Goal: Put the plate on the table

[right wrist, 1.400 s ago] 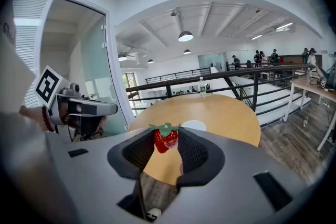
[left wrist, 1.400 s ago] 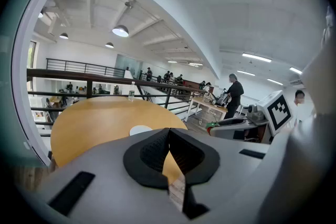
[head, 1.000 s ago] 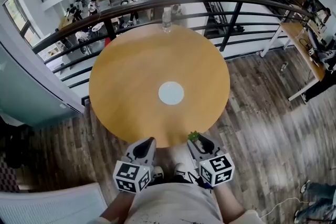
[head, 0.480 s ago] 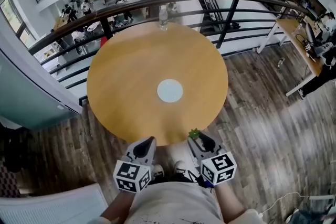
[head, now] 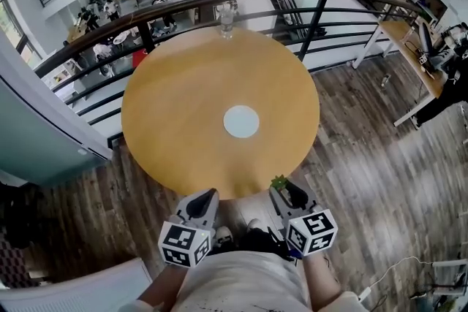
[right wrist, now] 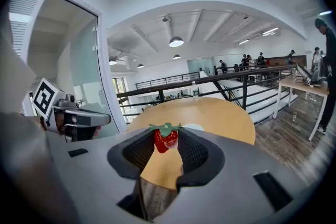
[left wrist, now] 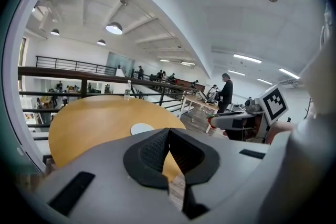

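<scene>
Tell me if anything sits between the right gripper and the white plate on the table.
Nothing visible does. From the right gripper to the plate, the table shows only wood. The bottle stands at the far edge, beyond the plate. The gripper's jaws are closed on a strawberry.

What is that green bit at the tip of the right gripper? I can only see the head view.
Observer: The right gripper view shows that it's the leafy top of a red strawberry, pinched between the jaws of the right gripper.
Operator: Does the other one have a snack too?
Observer: No. In the left gripper view, the jaws of the left gripper meet at their tips with nothing between them.
</scene>
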The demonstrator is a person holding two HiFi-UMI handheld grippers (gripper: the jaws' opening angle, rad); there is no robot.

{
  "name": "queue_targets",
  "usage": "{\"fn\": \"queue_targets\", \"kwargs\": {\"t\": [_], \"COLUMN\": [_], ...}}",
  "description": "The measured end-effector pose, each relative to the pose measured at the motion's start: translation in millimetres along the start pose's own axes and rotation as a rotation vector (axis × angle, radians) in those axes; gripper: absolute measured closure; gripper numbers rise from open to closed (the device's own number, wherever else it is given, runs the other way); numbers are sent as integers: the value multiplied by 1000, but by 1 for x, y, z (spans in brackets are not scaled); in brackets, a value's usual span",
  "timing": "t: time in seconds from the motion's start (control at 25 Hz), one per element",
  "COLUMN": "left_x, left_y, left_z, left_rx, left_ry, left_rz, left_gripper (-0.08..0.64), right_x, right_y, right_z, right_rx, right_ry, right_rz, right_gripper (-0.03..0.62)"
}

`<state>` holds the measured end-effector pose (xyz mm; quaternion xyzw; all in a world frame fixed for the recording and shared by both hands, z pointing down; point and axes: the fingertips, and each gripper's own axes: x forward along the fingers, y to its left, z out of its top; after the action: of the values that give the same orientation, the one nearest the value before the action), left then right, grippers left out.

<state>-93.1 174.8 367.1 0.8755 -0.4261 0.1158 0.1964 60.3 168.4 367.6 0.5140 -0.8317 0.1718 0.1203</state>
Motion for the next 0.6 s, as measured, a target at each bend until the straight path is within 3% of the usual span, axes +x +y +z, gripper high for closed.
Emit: {"fn": "queue_targets", "kwargs": {"t": [0.32, 0.6], "left_x": [5, 38], "left_y": [10, 10], "left_z": [-1, 8], "left_rx": [2, -8], "left_ry": [15, 21], "left_rz": [-19, -2], "left_gripper": [537, 537], "right_x": [7, 25], "right_y": [-6, -32], "right_z": [-7, 2], "right_rx": [30, 15], "right_ry": [13, 22], "right_rz": [-28, -1], "right_gripper": [443, 442]}}
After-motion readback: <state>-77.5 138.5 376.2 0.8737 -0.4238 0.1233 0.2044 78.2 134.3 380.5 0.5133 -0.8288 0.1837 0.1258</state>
